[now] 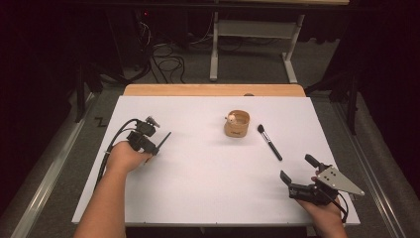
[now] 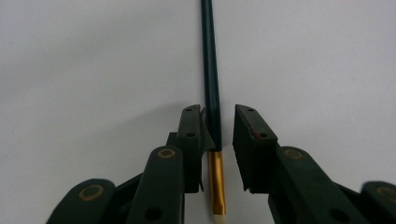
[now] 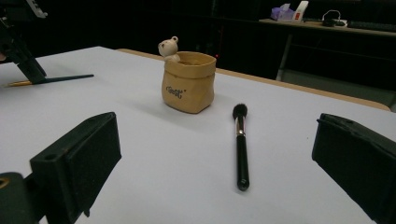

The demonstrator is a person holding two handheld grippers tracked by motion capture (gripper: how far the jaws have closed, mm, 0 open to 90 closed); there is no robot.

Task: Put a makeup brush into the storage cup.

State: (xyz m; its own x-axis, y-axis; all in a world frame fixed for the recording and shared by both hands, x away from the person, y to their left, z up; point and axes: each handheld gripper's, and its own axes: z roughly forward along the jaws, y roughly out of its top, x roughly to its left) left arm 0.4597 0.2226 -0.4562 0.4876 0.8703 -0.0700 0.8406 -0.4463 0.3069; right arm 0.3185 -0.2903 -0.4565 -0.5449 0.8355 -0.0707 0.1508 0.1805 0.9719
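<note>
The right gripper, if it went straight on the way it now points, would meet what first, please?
Probably the black makeup brush, which lies on the white table between the open jaws of the right gripper and just ahead. The tan pouch-shaped holder stands farther off, slightly left of that line; depth is hard to judge.

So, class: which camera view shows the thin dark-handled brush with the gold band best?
The left gripper view: the thin brush lies between the left claw jaws, showing dark handle, gold band and pale tip. In the high view only its handle pokes out by the hand. The right gripper view shows it small and far off.
</note>
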